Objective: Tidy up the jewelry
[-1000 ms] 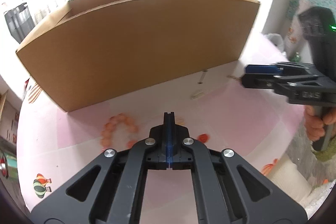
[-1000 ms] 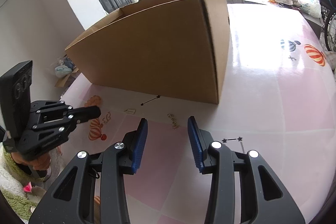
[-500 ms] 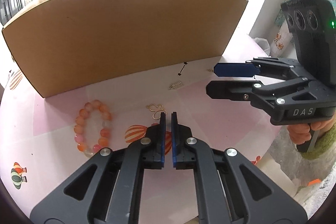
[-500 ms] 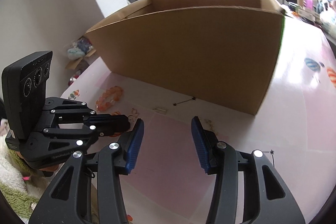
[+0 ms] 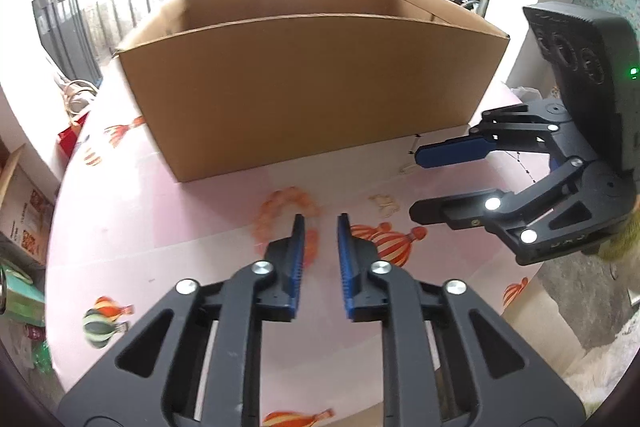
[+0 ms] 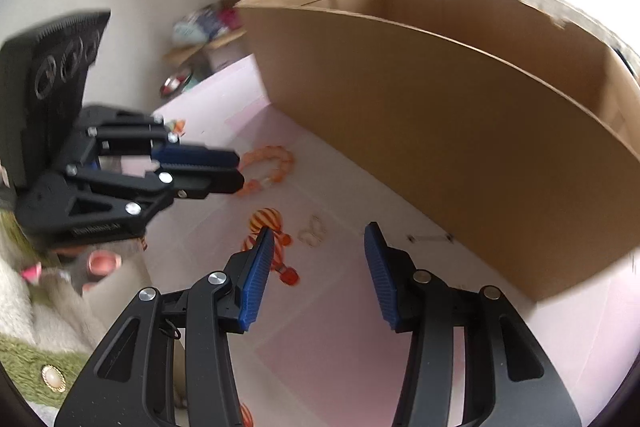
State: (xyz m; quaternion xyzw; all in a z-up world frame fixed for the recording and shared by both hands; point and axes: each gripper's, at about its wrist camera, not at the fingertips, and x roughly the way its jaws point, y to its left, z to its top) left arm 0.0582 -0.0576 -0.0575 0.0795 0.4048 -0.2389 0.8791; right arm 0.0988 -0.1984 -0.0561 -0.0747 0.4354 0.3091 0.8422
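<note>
Bead bracelet [image 5: 286, 215] beyond left hand-held gripper [image 5: 320, 223] — jaws just parting, empty; right hand-held gripper [image 6: 320, 239] agape — fingernails only there.

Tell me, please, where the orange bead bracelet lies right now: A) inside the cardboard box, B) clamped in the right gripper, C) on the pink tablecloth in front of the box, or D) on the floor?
C: the orange bead bracelet lies on the pink tablecloth in front of the cardboard box, and no gripper touches it.
</note>
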